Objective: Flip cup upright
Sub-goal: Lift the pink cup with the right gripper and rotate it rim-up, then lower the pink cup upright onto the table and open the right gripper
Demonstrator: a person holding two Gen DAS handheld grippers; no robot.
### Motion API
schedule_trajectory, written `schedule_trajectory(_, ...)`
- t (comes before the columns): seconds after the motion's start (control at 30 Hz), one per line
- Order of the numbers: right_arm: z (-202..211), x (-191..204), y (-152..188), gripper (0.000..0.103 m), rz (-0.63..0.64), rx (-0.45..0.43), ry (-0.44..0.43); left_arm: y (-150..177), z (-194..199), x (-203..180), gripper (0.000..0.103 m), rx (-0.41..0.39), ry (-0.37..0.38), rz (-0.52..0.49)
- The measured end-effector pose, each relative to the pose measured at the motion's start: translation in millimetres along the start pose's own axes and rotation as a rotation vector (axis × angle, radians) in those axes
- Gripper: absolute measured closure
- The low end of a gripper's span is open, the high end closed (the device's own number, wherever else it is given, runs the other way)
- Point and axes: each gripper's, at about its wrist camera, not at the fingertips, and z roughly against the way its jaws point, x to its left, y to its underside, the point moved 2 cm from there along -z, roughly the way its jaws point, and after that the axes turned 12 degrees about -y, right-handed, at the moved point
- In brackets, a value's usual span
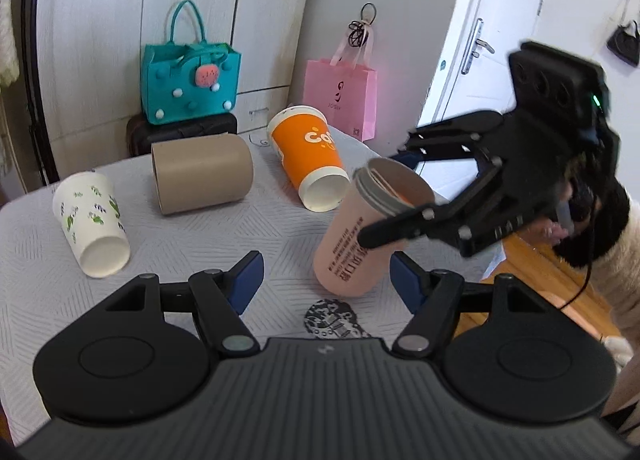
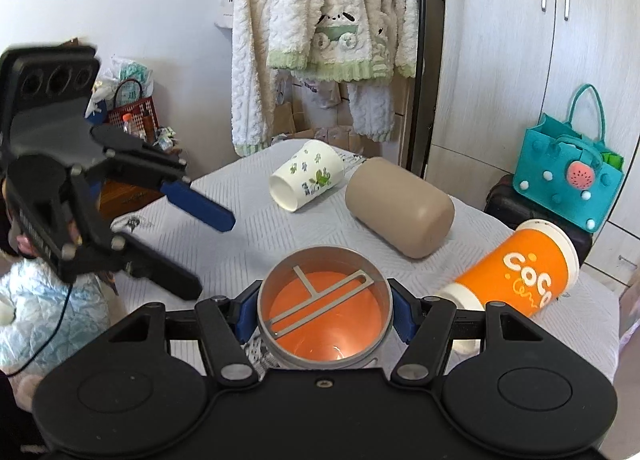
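The pink cup [image 1: 360, 236] carried dark printed lettering down its side, with a grey rim and an orange inside [image 2: 325, 316]. The orange cup [image 1: 306, 156] had white lettering and white ends. The white cup [image 1: 90, 224] bore green leaf sprigs. The tan cup [image 1: 202, 176] was plain. The table [image 1: 240, 244] wore a pale grey cloth with fine chevron lines. Behind stood a teal bag [image 1: 190, 80] with white dots and a plain pink bag [image 1: 340, 98]. The fingers [image 1: 246, 280] were blue on black arms.

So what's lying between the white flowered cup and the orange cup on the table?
The tan cup, on its side, lies between the white flowered cup and the orange cup. Both wrist views show it.
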Motion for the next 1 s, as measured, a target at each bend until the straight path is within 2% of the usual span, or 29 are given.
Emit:
schedule_trajectory(0.23,-19,-13,-18,0.035,-0.042,0.015,-0.042,2,-12,-4,0.034,0.001,0.008,-0.057)
schedule_trajectory(0.43,-35,-18,-34,0.035,-0.077,0.058,-0.070,-1,-20,-5,0.034,-0.029,0.032,-0.081)
schedule_trajectory(0.57,-45,-16,-41,0.035,-0.095,0.094,-0.099,1,-25,-5,0.033,-0.053,0.042,-0.066)
schedule_trajectory(0.7,-55,-16,-45,0.035,-0.097,0.120,-0.066,6,-32,-1,0.034,-0.084,0.012,-0.040)
schedule_trajectory(1.0,-65,-18,-56,0.035,-0.110,0.146,-0.056,13,-35,14,0.039,-0.154,-0.024,0.064)
